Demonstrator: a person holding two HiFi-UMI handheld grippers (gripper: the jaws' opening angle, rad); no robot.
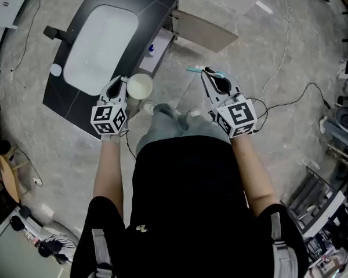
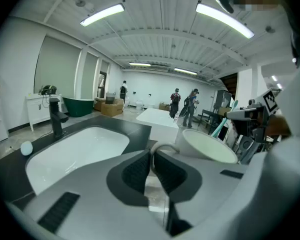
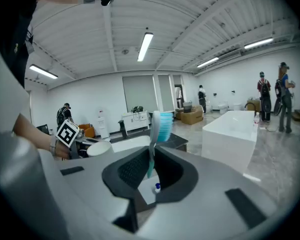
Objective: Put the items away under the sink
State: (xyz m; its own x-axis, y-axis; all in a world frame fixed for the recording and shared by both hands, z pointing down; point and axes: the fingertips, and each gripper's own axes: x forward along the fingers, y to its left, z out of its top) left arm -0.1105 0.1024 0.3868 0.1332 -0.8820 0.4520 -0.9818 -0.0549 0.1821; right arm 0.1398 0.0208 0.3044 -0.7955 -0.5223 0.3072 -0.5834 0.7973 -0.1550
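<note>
Status: both tools loaded, neither item stowed yet. Left tool (image 1: pixel 119 86) is clenched on the handle of a white cup (image 1: pixel 140 87). The cup is mouth up, at the edge of the tabletop (image 1: pixel 156 4) beside the sink basin (image 1: pixel 98 48). Right tool (image 1: pixel 207 74) is clamped on a teal toothbrush (image 1: pixel 197 70), whose long axis runs roughly 9-to-3 across the tips in the head view.

The open cabinet bay (image 1: pixel 160 54) under the sink, its door (image 1: pixel 206 32) swung out, lies at about 1 o'clock from the left tool and 10 o'clock from the right. Neither tool is clearly nearer.

Judgement: each item must enter low, clearing the door. A small blue-capped object (image 1: pixel 151 49) already sits inside.
</note>
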